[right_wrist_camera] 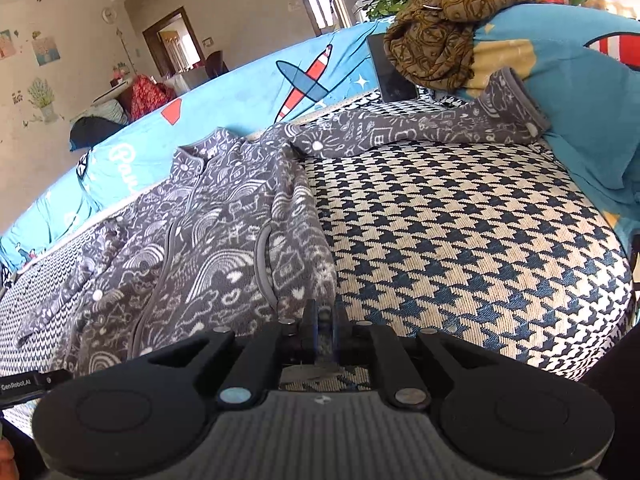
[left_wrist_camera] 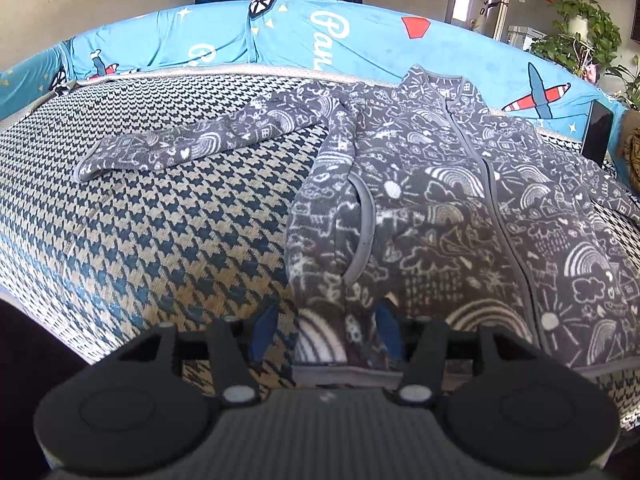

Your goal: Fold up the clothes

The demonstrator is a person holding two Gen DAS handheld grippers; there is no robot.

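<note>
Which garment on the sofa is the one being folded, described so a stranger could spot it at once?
Start at the sofa seat with the houndstooth cover, backed by bright blue cushions printed with aeroplanes. Spread flat on it lies a dark grey fleece jacket, sleeves stretched out to both sides. White doodles of rainbows and houses, a grey-trimmed front opening and grey-edged pockets set it apart from the bunched brown patterned cloth in the corner.

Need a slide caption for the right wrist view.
Right tongs closed at the hem of a grey patterned jacket spread on a houndstooth cushion.
</note>
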